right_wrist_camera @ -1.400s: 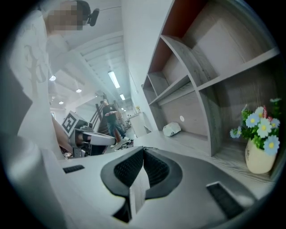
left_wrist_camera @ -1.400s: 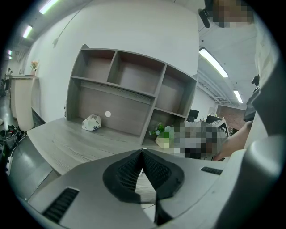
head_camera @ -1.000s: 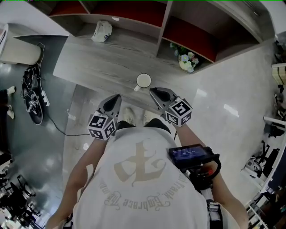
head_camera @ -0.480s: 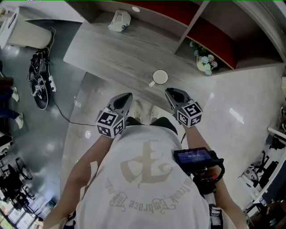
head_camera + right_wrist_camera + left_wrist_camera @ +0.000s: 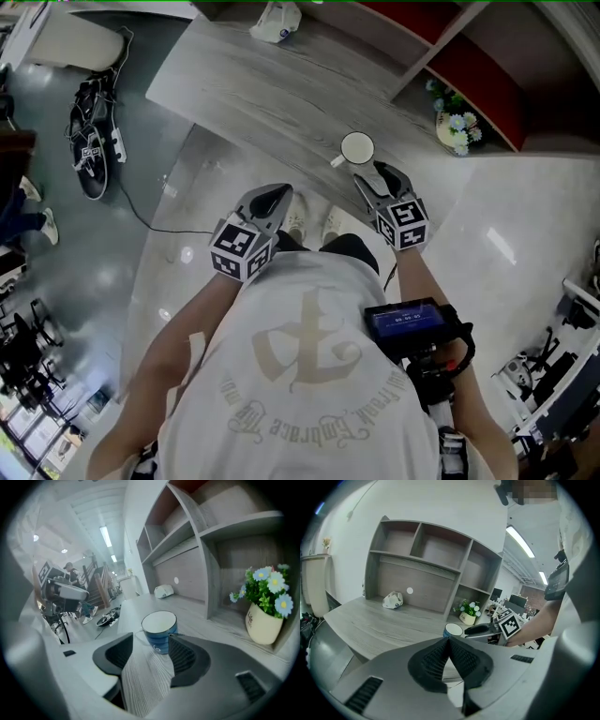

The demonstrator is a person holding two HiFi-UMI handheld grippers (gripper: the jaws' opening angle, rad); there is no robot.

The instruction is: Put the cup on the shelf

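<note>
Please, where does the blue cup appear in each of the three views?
Head view: cup at upper centre-right, near the desk's front edge.
Left gripper view: cup at centre.
Right gripper view: cup at centre, large.
Shared landmark: flower pot, right of the cup in every view.

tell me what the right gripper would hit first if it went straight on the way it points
The blue cup. It stands on the desk just ahead of the right gripper, whose jaws are opening with nothing between them. Depth is unclear, but nothing looks nearer.
</note>
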